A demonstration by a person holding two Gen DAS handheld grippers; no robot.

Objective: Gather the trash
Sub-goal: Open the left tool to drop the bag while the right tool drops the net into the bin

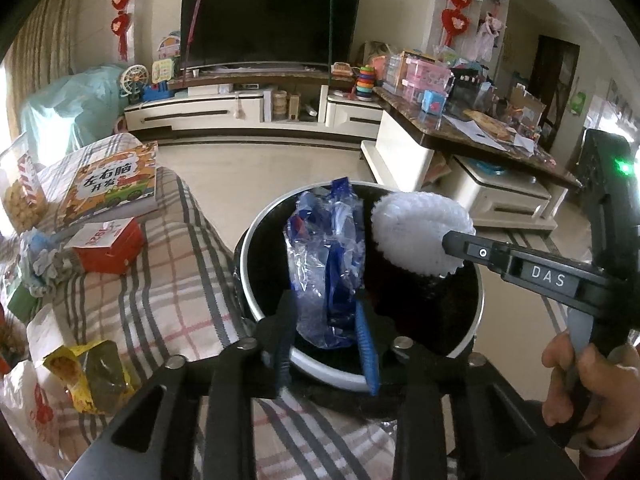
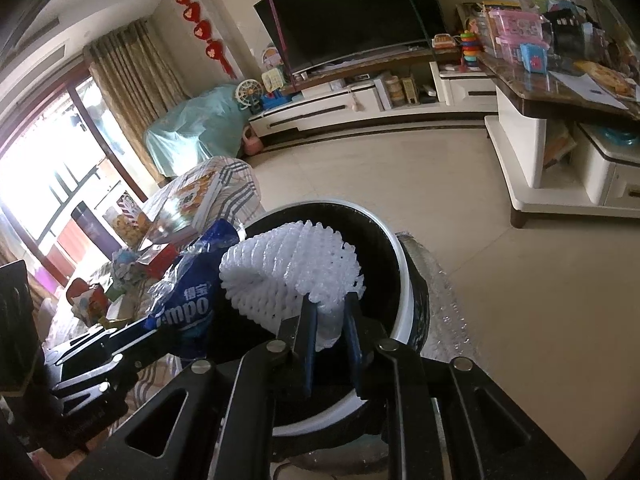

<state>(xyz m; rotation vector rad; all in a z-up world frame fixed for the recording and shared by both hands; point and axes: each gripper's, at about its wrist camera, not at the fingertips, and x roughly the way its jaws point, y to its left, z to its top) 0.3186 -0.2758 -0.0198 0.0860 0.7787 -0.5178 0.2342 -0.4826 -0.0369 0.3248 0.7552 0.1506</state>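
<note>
A round black trash bin with a white rim point(image 1: 332, 376) stands right below both grippers. In the left wrist view my left gripper point(image 1: 324, 312) is shut on a crumpled blue and clear plastic wrapper point(image 1: 324, 256), which stands upright over the bin's mouth. The right gripper point(image 1: 452, 244) comes in from the right, holding a white foam net point(image 1: 416, 232) above the bin. In the right wrist view my right gripper point(image 2: 330, 312) pinches the foam net point(image 2: 296, 276) over the bin's rim point(image 2: 404, 280). To its left, the left gripper point(image 2: 156, 320) holds the blue wrapper point(image 2: 188, 308).
A plaid-covered seat point(image 1: 172, 280) to the left of the bin carries a picture book point(image 1: 112, 184), a red box point(image 1: 108, 244), a yellow snack wrapper point(image 1: 92, 376) and other litter. A cluttered coffee table point(image 1: 480, 136) stands to the right. A hand point(image 1: 592, 380) grips the right tool's handle.
</note>
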